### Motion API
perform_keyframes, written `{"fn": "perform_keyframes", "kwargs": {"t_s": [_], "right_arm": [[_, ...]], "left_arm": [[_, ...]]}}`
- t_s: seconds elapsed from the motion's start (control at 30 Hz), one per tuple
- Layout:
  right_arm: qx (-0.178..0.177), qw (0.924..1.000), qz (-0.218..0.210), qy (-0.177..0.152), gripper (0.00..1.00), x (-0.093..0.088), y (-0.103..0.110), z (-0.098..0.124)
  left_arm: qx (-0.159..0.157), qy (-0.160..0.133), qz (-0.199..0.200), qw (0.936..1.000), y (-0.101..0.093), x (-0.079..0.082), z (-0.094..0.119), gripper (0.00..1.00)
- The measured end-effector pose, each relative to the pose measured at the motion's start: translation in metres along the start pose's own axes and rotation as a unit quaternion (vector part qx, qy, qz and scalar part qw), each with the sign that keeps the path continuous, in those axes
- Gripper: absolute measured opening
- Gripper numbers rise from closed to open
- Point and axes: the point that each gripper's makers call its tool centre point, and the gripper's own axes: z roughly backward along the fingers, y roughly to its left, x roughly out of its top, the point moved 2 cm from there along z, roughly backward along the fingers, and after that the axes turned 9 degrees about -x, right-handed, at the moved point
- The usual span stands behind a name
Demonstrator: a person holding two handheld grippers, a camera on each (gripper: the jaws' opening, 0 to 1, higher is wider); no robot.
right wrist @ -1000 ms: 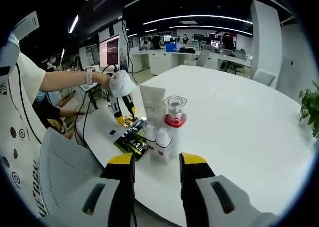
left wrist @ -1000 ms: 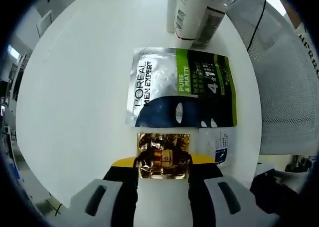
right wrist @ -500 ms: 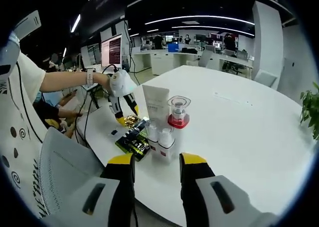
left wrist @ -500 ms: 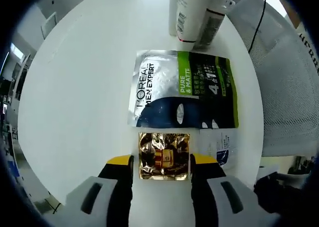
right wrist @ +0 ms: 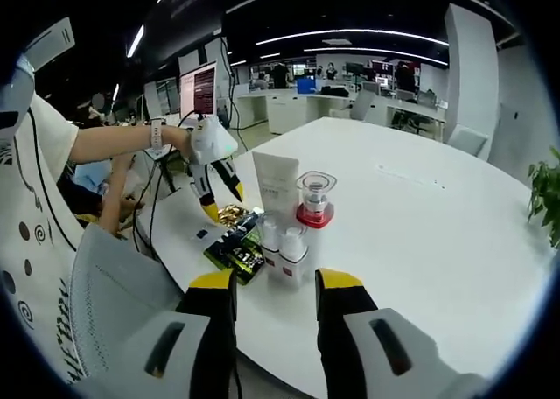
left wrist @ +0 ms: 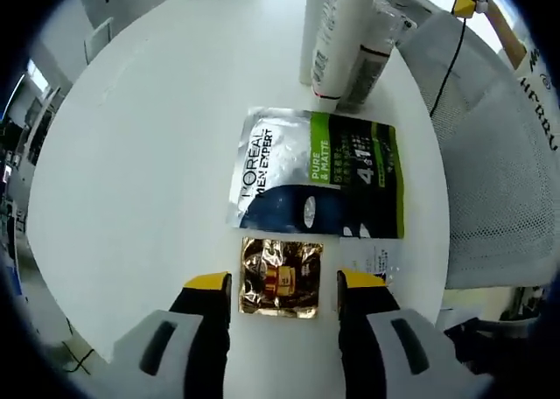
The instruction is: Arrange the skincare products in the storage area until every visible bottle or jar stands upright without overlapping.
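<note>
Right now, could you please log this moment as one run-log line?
left tool: open over gold sachet | right tool: open, empty | mask pouch: flat on table | bottles: upright

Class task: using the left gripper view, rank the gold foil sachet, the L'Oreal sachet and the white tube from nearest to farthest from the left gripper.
1. Gold foil sachet, flat on the table just ahead of the left gripper, between its open jaws.
2. L'Oreal sachet, flat, just beyond the gold one.
3. White tube, standing at the far end.

A big round white table [right wrist: 455,233] stands in an office. Long lights [right wrist: 350,30] shine on the dark ceiling, with desks [right wrist: 289,101] and a screen [right wrist: 198,89] far behind. A grey mesh chair [left wrist: 499,180] sits beside the table.
</note>
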Motion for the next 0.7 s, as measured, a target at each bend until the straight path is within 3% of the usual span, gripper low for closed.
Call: {"fn": "perform_keyframes", "kwargs": {"t_s": [0.5,0.7], "right_arm": [[0.015,0.9998,0.008,0.006,0.38,-0.004,0.004,-0.002],[0.017,0.9998,0.01,0.006,0.38,-0.004,0.003,-0.003]], "left_arm": [[-0.061,-0.082,0.046,0.9937,-0.043,0.015,0.015,0.47],[-0.049,-0.111,0.069,0.9903,-0.052,0.019,0.02,0.54]]}}
